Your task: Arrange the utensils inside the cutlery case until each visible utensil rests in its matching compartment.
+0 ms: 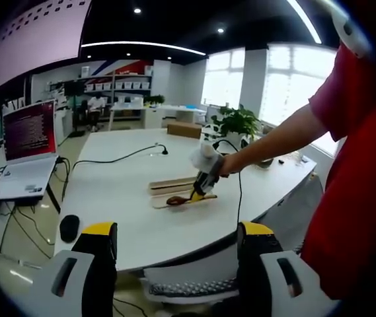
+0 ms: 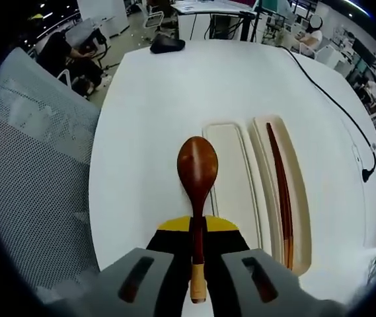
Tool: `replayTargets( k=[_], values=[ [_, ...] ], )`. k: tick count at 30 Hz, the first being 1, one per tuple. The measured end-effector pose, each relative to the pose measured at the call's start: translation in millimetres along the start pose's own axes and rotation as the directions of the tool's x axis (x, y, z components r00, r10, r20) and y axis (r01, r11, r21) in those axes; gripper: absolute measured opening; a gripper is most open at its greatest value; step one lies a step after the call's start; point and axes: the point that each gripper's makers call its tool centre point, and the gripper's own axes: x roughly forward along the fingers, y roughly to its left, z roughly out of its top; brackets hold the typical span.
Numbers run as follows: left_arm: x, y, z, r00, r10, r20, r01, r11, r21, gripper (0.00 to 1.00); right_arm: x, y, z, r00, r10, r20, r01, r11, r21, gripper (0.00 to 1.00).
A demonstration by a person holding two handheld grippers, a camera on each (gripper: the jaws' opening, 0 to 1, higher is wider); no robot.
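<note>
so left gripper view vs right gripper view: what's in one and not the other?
Left gripper view: the open left gripper, a laptop, a mouse, a potted plant, the person's red sleeve.
Right gripper view: chopsticks lying in the case's right compartment, a mesh chair.
Both: right gripper shut on the wooden spoon, the cutlery case, white table.

spoon (image 2: 197,173) in right gripper (image 2: 197,228)

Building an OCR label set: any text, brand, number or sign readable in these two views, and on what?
None readable.
Laptop screen: lines of text on a red ground, too small and blurred.
Wall boxes: no legible labels.
Spoon, case and chopsticks: no markings visible.
</note>
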Motion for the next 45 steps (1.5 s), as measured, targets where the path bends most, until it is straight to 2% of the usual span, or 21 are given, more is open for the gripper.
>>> replayTargets(
  k=[7,16,18,33,45],
  values=[
    [0,0.4,1.2,1.0,-0.002,-0.002,0.002,1.0,0.004,0.76,-4,-3,0.7,1.0,0.014,-0.003,-0.014,1.0,-0.019,0.01],
    [1,1.4,2.5,1.0,-0.004,-0.003,0.004,1.0,0.008,0.76,-12,-18,1.2,1.0,0.007,-0.003,-0.007,0.999,-0.036,0.01],
    [2,1.4,2.8,1.0,-0.006,-0.003,0.006,1.0,0.008,0.76,-12,-17,0.7,0.999,0.036,-0.008,-0.036,0.999,-0.023,0.01],
    [1,4.5,-0.5,1.0,0.008,-0.004,-0.008,1.0,-0.001,0.76,-26,-50,3.7,1.0,-0.003,-0.016,0.003,0.999,-0.041,0.01],
    [1,5.8,-4.9,1.0,0.02,-0.01,-0.02,1.0,-0.013,0.76,-35,-57,11.2,1.0,-0.009,-0.017,0.008,0.999,-0.053,0.01]
  ],
)
